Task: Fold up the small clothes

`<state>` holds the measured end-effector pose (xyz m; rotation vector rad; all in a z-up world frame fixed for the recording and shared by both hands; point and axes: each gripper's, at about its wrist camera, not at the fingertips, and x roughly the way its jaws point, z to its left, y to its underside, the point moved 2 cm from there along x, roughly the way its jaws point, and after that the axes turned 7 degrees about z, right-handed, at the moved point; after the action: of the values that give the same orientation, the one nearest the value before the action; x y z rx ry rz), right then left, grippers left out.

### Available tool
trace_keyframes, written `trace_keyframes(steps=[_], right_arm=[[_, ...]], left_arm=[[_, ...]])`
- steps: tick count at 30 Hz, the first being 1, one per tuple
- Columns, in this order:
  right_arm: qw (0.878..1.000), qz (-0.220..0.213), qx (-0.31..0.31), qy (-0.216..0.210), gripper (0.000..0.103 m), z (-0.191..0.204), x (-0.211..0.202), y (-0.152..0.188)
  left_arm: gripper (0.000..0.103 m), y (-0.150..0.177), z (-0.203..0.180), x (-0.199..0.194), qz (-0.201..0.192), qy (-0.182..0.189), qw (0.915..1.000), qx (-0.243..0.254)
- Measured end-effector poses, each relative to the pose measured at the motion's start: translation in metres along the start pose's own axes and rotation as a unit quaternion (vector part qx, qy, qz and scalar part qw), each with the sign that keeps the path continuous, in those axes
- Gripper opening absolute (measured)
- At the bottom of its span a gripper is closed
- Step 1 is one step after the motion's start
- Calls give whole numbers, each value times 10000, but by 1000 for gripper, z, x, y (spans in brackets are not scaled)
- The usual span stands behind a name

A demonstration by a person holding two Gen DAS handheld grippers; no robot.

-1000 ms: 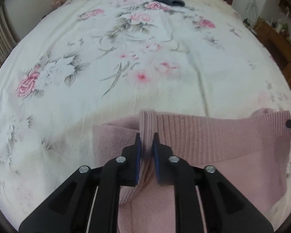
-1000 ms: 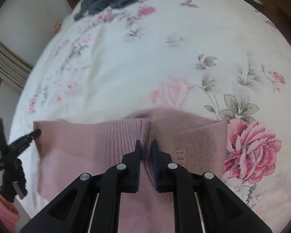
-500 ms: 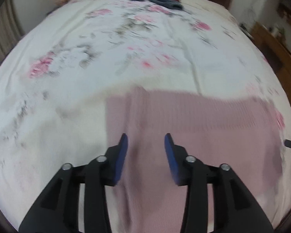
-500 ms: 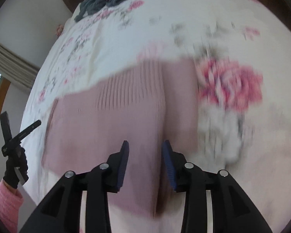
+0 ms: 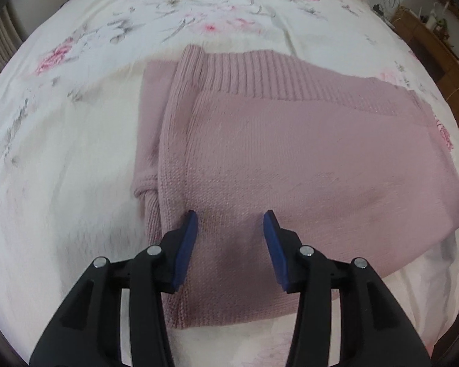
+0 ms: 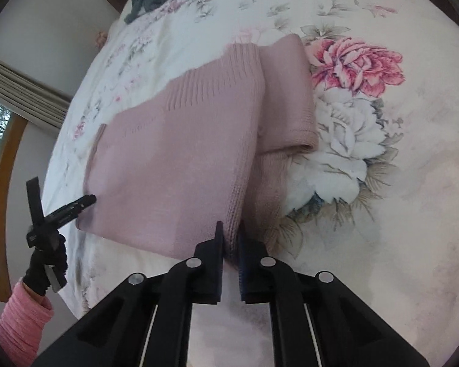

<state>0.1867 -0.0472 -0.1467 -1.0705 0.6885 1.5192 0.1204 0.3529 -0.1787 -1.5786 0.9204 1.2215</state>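
The left tongs (image 5: 229, 232) stood wide apart, empty, above the pink sweater (image 5: 290, 153) on the bed (image 5: 61, 153) — the right tongs (image 6: 229, 238) pinched its near edge.

Left gripper (image 5: 229, 226) was shut on ribbed edge of pink sweater (image 5: 290, 153) one second ago. Now fingers wide apart, nothing between them, sweater lying flat under them. Right gripper (image 6: 229, 237) was shut on same ribbed edge, then opened half second ago. Now fingers close together again, pinching near edge of sweater (image 6: 174, 159). Sweater was bunched up and lifted. Now spread on bed, ribbed edge at far side.
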Motion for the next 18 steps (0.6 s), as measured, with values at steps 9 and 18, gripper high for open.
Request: trace_keyframes(steps=[9,18], right_arm=[[9989,308,243,241,7,-24,38,14],[9990,320,272,122,14,-13,34,1]], left_arm=[[45,4,1,8,-55,-23,10000,66],[46,1,-8,-1,-111,-40,9999,-23]])
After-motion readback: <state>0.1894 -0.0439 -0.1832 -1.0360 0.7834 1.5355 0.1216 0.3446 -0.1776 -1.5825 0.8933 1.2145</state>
